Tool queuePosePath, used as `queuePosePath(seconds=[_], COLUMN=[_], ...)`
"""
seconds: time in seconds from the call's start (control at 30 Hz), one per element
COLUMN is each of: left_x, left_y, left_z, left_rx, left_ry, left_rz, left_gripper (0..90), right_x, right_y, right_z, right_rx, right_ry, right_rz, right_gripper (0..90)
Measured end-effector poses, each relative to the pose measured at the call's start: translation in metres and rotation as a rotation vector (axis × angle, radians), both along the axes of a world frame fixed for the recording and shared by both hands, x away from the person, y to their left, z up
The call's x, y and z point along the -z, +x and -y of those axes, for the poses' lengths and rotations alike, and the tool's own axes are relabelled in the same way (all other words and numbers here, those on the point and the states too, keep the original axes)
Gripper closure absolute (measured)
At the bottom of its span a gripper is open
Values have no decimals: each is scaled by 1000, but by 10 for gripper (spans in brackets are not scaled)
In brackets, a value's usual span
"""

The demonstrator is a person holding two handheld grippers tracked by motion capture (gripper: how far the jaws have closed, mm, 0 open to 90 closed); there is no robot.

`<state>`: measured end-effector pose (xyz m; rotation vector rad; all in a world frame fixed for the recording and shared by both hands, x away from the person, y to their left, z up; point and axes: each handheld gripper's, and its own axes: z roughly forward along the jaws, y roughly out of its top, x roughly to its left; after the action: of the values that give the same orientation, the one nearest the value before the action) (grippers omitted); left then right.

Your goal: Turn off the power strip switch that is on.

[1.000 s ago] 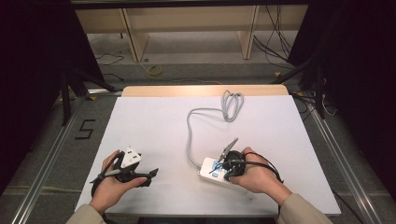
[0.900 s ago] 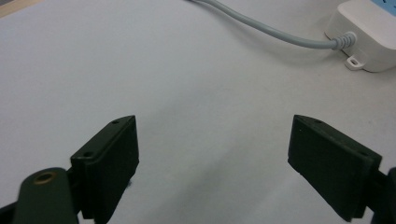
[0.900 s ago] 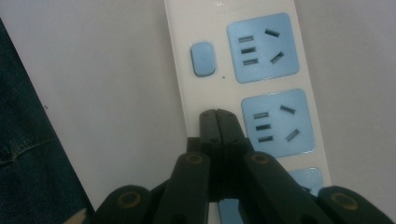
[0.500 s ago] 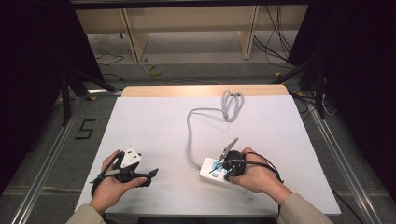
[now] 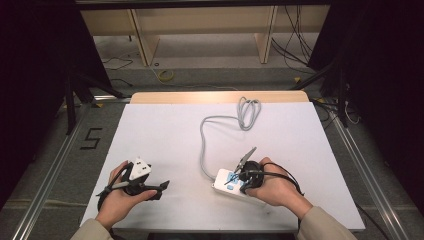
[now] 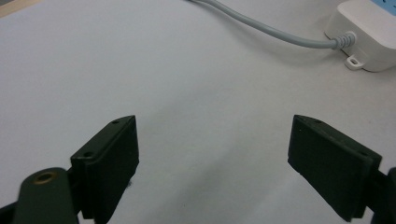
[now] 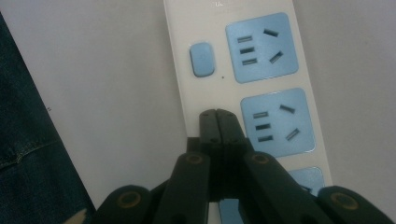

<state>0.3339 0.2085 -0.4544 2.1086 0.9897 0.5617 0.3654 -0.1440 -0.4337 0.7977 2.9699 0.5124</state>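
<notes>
High view is showing you holding both grippers near the front edge of the white rectangular table top (image 5: pixel 165 135), with wide bare surface lying open behind and between them and a strip of pale wood running along the far edge. Your right gripper (image 5: pixel 239 176) is sitting over the white plastic power strip with blue socket faces (image 5: pixel 226 183), which is lying right of the table's middle, near the front edge and close against your right hand (image 5: pixel 272 187). Its grey round cable (image 5: pixel 202 145) is running away from you and ending in a loose coil near the far edge. Your left gripper (image 5: pixel 159 189) is resting well apart from the strip, towards the front left corner, with your left hand (image 5: pixel 120 197) wrapped round it. Left gripper view is giving you what the overhead camera is not resolving: its jaws are standing wide apart over bare table, with nothing between them, and the strip's cable end (image 6: pixel 348 38) is lying ahead at the upper right. Right gripper view is showing its two black jaws pressed together, tips hovering over or touching the strip's white body (image 7: pixel 180 56) beside a blue button (image 7: pixel 202 59) and the socket faces; I cannot tell which.
</notes>
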Motion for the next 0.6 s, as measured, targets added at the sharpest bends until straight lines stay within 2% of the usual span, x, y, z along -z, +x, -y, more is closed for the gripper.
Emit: queuePosePath(seconds=[0.6], left_x=[0], left_y=[0], left_z=[0], left_rx=[1], left_ry=[1], left_rz=[0], left_gripper=[159], right_x=[0], right_y=[0], right_z=[0], right_rx=[-1], right_ry=[1], right_rz=[4], right_gripper=[900])
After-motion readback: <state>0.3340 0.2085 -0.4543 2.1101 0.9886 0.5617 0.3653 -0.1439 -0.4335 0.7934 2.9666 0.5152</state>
